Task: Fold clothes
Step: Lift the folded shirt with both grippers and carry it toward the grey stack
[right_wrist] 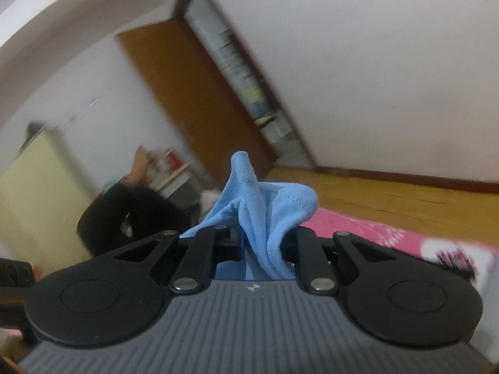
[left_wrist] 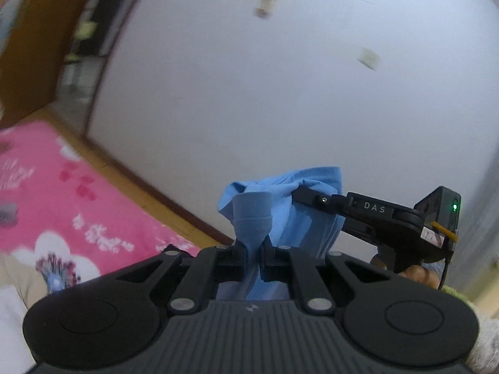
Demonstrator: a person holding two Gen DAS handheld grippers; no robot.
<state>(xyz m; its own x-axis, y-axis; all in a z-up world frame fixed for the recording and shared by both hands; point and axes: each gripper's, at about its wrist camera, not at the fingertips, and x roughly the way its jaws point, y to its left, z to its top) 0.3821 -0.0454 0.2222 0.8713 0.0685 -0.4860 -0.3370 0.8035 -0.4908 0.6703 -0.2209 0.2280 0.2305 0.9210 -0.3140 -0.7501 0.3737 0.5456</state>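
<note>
A light blue garment (left_wrist: 271, 205) is bunched up between the jaws of my left gripper (left_wrist: 253, 260), which is shut on its ribbed collar edge. The right gripper (left_wrist: 301, 195) comes in from the right of the left wrist view and pinches the same cloth a little higher. In the right wrist view my right gripper (right_wrist: 262, 251) is shut on a stitched hem fold of the blue garment (right_wrist: 259, 205), which sticks up past the jaws. The rest of the garment hangs out of sight below both grippers.
A pink flowered bedspread (left_wrist: 53, 193) lies below left, with a wooden bed frame (right_wrist: 389, 193) beyond it. A white wall (left_wrist: 280, 93) fills the background. A wooden door (right_wrist: 187, 93) and a dark seated shape (right_wrist: 124, 215) stand further off. A person's hand (left_wrist: 418, 274) holds the right gripper.
</note>
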